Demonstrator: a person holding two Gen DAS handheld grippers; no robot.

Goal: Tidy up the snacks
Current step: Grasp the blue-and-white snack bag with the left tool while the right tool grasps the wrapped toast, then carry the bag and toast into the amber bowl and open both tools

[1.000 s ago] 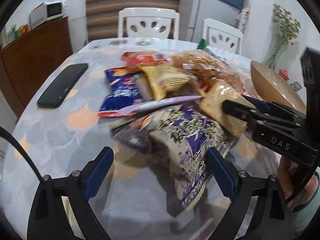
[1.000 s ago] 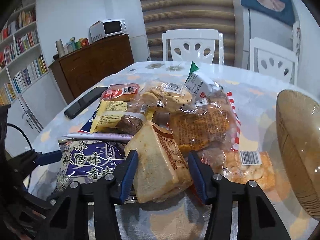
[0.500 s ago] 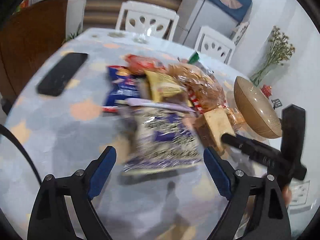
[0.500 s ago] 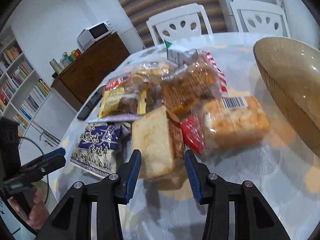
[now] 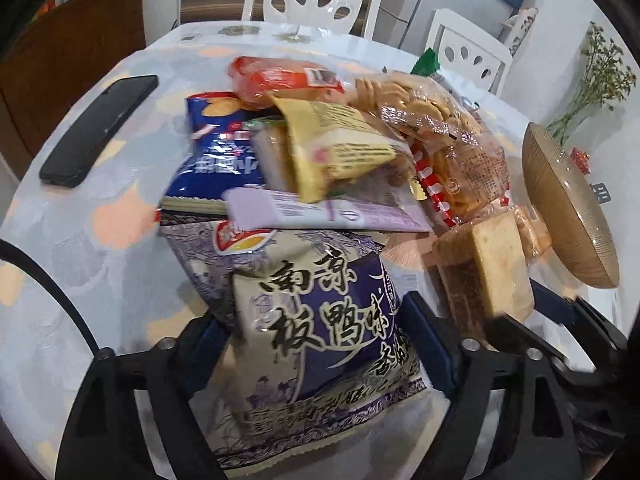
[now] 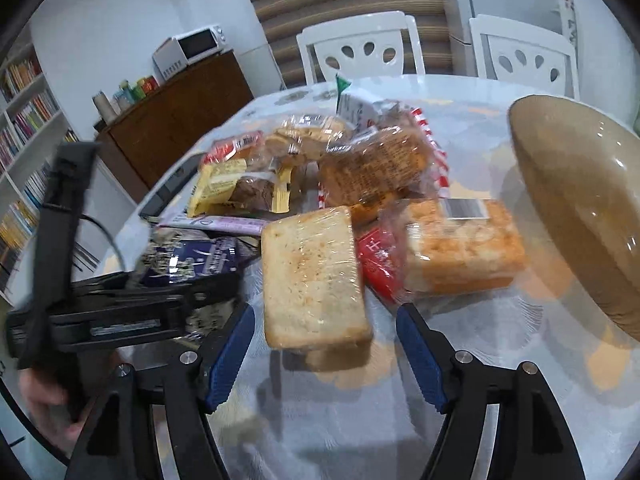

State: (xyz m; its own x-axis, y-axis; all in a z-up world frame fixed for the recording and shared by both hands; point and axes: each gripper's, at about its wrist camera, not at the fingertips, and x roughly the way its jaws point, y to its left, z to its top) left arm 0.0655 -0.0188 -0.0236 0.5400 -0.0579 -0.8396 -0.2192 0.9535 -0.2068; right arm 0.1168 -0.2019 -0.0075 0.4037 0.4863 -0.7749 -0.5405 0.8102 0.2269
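Left tool [image 5: 316,344] just closing around purple chip bag [image 5: 320,320], contact unclear. Right tool [image 6: 324,356] just opened, wide, straddling wrapped toast slice [image 6: 312,276] on table [image 6: 500,400].

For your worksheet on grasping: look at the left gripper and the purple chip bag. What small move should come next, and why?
Probably finish closing the left gripper on the purple chip bag. Its jaws have just been closing, the bag already lies between them, and the bowl waits empty nearby.
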